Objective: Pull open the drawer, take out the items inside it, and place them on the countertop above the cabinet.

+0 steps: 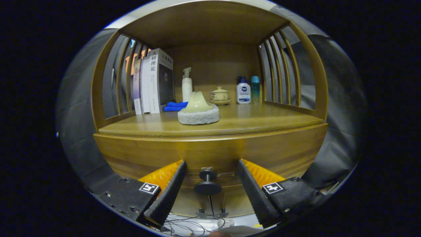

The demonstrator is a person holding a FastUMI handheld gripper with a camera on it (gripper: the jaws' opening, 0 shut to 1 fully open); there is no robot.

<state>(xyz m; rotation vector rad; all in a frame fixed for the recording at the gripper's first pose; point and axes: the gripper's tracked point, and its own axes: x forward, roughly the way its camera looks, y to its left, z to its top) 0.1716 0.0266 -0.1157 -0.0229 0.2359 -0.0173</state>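
Wooden and golden-brown, the cabinet point(210, 149) stands against dark booth cloth, with slatted sides and a roof over its counter point(263, 120). At the left of that counter a row of upright books point(153, 82) leans against the slats. Just right of their foot lies a folded blue cloth point(174, 106). Behind the cloth, near the back panel, stands a white pump bottle point(186, 86). In front, toward the counter's edge, sits a pale green dome-shaped piece on a thick round grey pad point(198, 113). Behind and slightly right of it is a small lidded cup on a saucer point(219, 96). Further right stand a white bottle with a dark blue cap point(243, 91) and, touching or just beside it, a slim teal bottle point(255, 89).

Below the counter runs the drawer point(210, 154) front, shut flush with the cabinet, so whatever it holds is hidden. Its dark round knob point(208, 184) juts out on a short stem. The tongs point(210, 194) are released, their fingers spread wide; the knob sits between them, clear of both. Beneath the knob lie thin loose wires point(187, 225) on a pale surface.
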